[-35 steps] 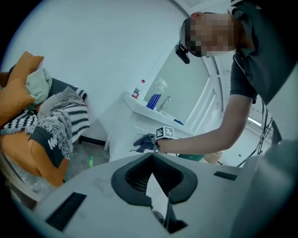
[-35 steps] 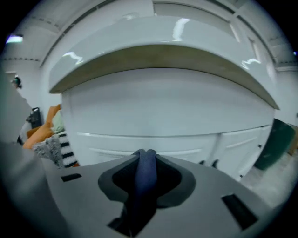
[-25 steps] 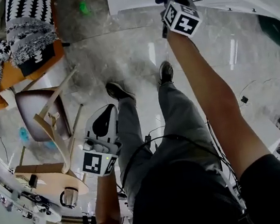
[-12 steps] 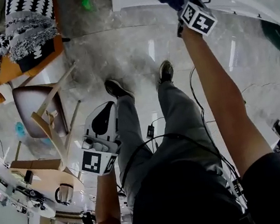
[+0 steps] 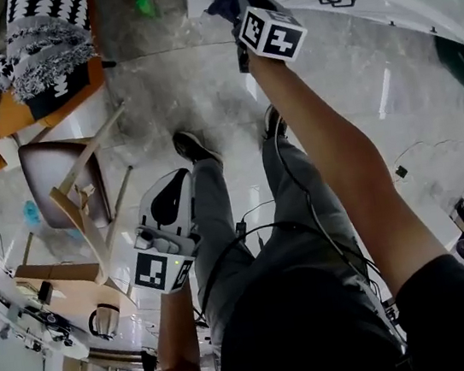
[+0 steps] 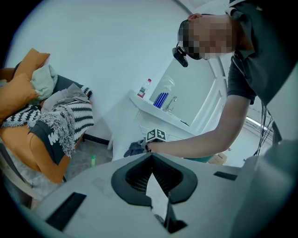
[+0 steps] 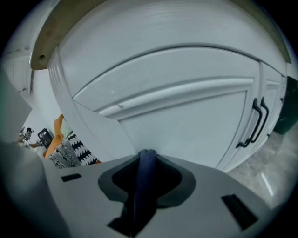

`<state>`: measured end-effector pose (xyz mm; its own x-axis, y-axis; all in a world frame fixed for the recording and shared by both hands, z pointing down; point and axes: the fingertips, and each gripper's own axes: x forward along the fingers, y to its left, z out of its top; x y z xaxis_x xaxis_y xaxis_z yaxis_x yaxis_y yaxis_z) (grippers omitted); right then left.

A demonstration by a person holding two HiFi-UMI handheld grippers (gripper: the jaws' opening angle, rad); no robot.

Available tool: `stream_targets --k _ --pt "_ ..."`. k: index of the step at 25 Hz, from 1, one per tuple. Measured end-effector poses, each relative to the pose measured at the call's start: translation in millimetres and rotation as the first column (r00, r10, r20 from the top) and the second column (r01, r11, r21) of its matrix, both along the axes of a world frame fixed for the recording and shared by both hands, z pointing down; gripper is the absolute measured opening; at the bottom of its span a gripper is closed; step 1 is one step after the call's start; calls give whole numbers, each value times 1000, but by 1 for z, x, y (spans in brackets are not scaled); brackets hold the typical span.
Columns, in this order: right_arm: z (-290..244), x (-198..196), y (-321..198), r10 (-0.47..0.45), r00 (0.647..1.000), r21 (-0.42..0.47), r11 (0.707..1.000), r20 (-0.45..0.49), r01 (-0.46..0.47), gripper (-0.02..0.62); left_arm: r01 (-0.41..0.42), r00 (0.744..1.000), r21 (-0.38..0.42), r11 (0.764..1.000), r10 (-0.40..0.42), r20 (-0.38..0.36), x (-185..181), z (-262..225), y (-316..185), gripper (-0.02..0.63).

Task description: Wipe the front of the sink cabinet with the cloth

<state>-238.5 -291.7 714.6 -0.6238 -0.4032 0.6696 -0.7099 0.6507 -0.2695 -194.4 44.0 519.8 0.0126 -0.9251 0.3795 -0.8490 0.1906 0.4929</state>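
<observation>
Up against the white front of the sink cabinet (image 7: 186, 93), the right tongs (image 7: 146, 158) hold a dark blue cloth (image 7: 142, 186). Their jaws are squeezed tight on it. A bit of cloth pokes out at the tip, right at the flat cabinet door. I cannot tell if it really touches the door. Two thin black handles (image 7: 255, 122) sit side by side on the cabinet, off to one side of the cloth.

The person's right arm (image 5: 330, 148) reaches out long to the cabinet's low end. Both shoes stand on the shiny stone floor (image 5: 199, 81), a little way back from the cabinet.

The left tongs (image 6: 152, 160) are well apart from the cabinet, down by the person's left leg. Their jaws are pressed together with nothing between them.

On the cabinet's counter stand a small bottle (image 6: 145, 88) with a red top and a tap (image 6: 171, 103). A little green thing (image 5: 142, 5) lies on the floor near the cabinet's end. Farther from the cabinet are a wooden chair (image 5: 73, 191) and a black and white blanket (image 5: 45, 35).
</observation>
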Motion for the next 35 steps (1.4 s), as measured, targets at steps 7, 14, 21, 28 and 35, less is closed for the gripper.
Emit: stream_targets --k 7,14,21,28,35 --pt "58 79 -70 105 988 17 994 -113 -104 84 77 997 6 997 -77 -24 1 22 9 5" --pt "130 117 -100 143 961 53 990 -236 -134 84 124 992 14 992 -123 -38 5 56 16 5" --pt "198 21 -18 -5 987 -127 992 -161 -15 84 134 989 -32 990 -136 -63 9 82 22 5" --pt "227 85 -69 74 970 -62 994 -231 -91 84 143 988 -17 990 -144 -52 12 90 24 5" --pt "232 133 -107 130 947 -36 989 -294 -147 86 156 985 -28 987 -158 -65 14 105 38 5"
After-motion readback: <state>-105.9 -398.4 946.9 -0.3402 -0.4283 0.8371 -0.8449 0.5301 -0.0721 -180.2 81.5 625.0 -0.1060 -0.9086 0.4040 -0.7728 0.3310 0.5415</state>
